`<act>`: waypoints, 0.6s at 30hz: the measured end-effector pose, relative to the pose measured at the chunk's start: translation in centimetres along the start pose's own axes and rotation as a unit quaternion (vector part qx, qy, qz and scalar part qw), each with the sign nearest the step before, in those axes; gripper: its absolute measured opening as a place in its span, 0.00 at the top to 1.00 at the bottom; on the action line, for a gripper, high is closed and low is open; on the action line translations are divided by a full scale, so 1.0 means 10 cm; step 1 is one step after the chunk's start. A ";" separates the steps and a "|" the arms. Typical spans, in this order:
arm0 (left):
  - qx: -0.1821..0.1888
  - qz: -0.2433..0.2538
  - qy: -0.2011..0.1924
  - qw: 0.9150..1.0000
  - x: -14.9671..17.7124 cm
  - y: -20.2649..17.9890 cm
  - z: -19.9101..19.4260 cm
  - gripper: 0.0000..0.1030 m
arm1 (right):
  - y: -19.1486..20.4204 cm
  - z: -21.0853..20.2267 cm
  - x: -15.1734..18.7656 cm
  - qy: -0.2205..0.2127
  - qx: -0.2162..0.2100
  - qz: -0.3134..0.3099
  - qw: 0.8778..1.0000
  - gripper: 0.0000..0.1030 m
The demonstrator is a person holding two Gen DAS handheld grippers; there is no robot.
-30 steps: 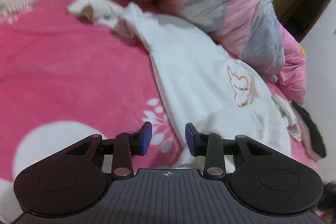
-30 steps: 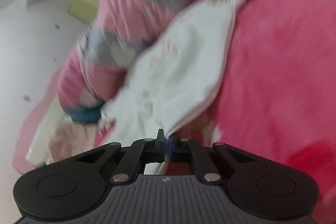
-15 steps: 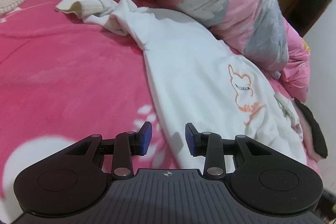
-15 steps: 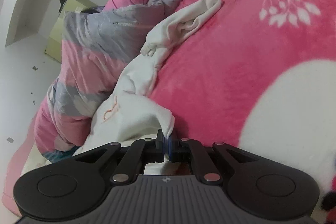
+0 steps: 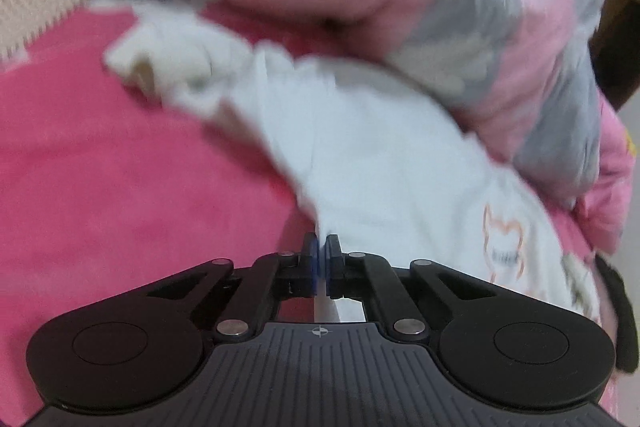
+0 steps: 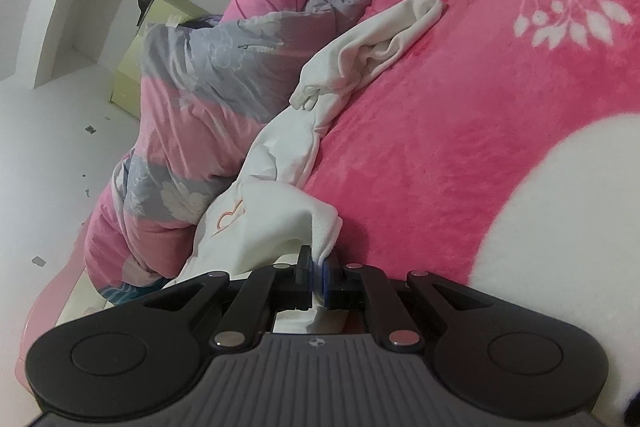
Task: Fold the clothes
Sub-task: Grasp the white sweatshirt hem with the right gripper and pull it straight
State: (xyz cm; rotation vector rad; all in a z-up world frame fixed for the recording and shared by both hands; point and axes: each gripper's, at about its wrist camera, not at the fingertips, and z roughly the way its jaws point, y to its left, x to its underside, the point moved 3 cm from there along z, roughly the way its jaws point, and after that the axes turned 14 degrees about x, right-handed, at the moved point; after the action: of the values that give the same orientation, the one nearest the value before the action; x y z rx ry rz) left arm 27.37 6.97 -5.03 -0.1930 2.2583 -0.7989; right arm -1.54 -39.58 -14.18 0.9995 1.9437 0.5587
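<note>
Lying on the pink bed (image 6: 460, 147), white shirt (image 5: 380, 167) pinched by just-closed left tool (image 5: 321, 259), corner gripped by right tool (image 6: 316, 277).

A white long-sleeved top (image 5: 372, 163) lies stretched out along a bright pink fleece bed cover (image 5: 120, 187), one long side resting against a bunched pink and grey quilt (image 5: 460, 39). An orange outline drawing (image 5: 504, 239) is printed on its front. One sleeve (image 6: 384, 43) lies crumpled at the far end, its cream cuff folded over. The body is wrinkled and twisted in the middle. One edge of the cloth is pinched in each hand-held gripper: the left hand-held gripper (image 5: 321, 259) and the right hand-held gripper (image 6: 318, 275).
</note>
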 end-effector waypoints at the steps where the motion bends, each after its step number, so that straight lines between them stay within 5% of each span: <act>1: -0.003 0.004 -0.010 1.000 -0.09 -0.01 -0.02 0.98 | 0.00 0.00 0.00 0.000 0.000 0.000 1.000 0.95; 6: -0.028 0.030 -0.040 0.998 -0.49 -0.06 0.07 0.98 | 0.02 0.01 0.00 0.003 -0.008 -0.003 1.000 0.95; 13: -0.092 0.038 -0.021 0.995 -0.72 0.18 0.47 0.98 | 0.04 0.04 0.00 0.013 -0.018 -0.008 1.000 0.95; 18: -0.072 0.010 -0.004 0.997 -0.58 0.29 0.27 0.94 | 0.04 0.05 0.00 0.015 -0.016 -0.008 1.000 0.95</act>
State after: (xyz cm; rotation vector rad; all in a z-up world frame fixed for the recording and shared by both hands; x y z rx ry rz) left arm 33.65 10.02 -4.81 -0.2398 2.3076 -0.6229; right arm -0.95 -39.29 -14.14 0.9599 1.9625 0.5973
